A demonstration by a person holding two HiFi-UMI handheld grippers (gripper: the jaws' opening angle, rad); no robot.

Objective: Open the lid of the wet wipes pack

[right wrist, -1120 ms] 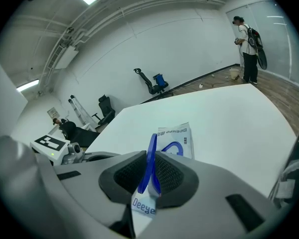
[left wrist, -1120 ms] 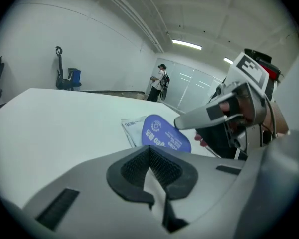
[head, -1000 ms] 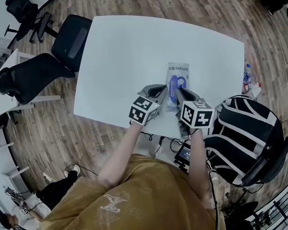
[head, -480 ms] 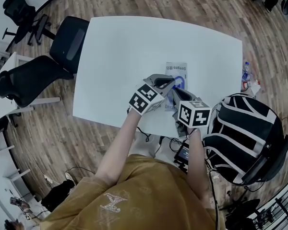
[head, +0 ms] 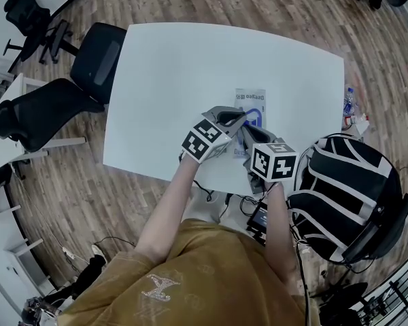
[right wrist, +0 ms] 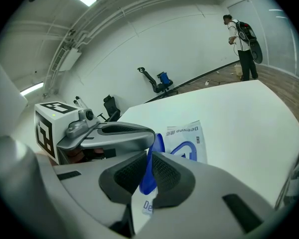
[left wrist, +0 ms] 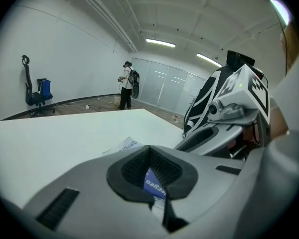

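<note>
Risk first: my right gripper [right wrist: 150, 159] is clamped on the raised blue plastic lid flap [right wrist: 158, 141] of the white-and-blue soft wet wipes pack [head: 251, 99], which lies near the front edge of the white table [head: 177, 66]. My left gripper [left wrist: 149, 151] has its jaws together, tips down at the pack's near side. I judge that hold to be weak. If I pull the flap up too fast, the light pack may lift with it, or the thin flap may slip out from between my pads.
</note>
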